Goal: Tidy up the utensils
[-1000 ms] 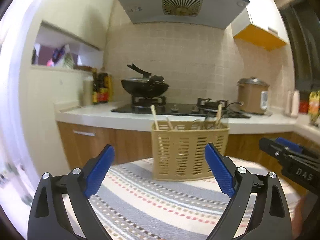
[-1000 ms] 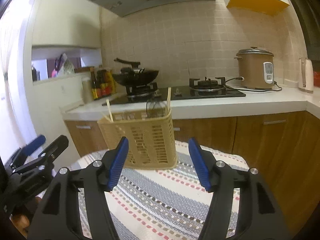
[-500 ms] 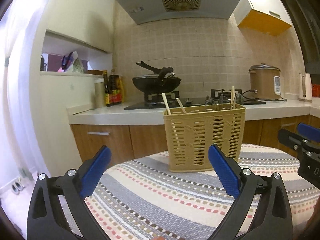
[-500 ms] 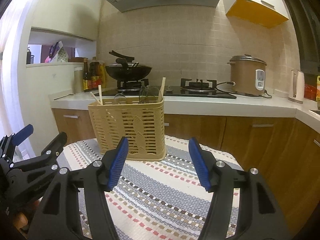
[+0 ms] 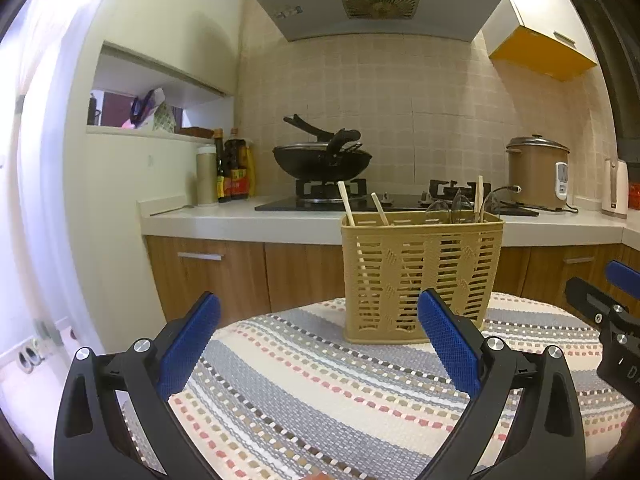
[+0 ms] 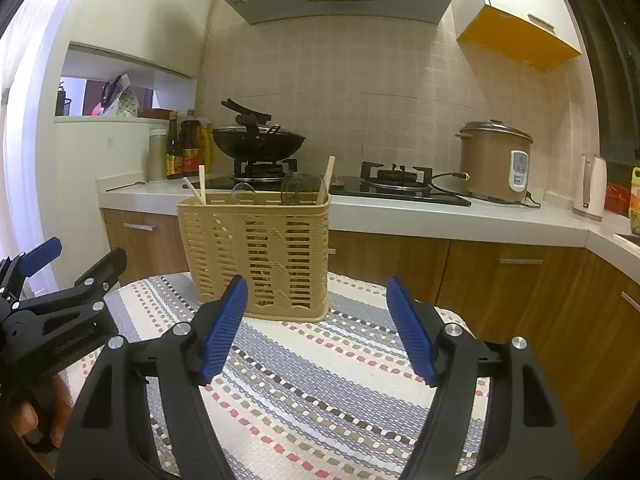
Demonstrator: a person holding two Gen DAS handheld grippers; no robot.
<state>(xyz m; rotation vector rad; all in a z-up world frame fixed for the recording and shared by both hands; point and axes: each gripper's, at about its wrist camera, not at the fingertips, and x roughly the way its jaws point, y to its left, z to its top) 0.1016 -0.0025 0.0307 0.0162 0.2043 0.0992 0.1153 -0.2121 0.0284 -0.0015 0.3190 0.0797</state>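
A tan slotted utensil basket (image 5: 418, 276) stands upright on the striped cloth, also in the right wrist view (image 6: 256, 256). Wooden chopsticks (image 5: 345, 208) and clear spoons (image 5: 460, 208) stick up from it. My left gripper (image 5: 320, 336) is open and empty, held back from the basket with its right pad in front of the basket's lower right. My right gripper (image 6: 316, 324) is open and empty, just right of the basket's front. Each gripper shows at the edge of the other's view.
The striped cloth (image 5: 320, 392) covers a small round table (image 6: 320, 380). Behind is a counter with a wok (image 5: 320, 160) on a gas hob, sauce bottles (image 5: 230, 172), a rice cooker (image 6: 494, 160) and wooden cabinet doors below.
Both views have levelled out and drawn a little nearer the basket. The basket has not moved on the cloth. Both grippers stay open and empty.
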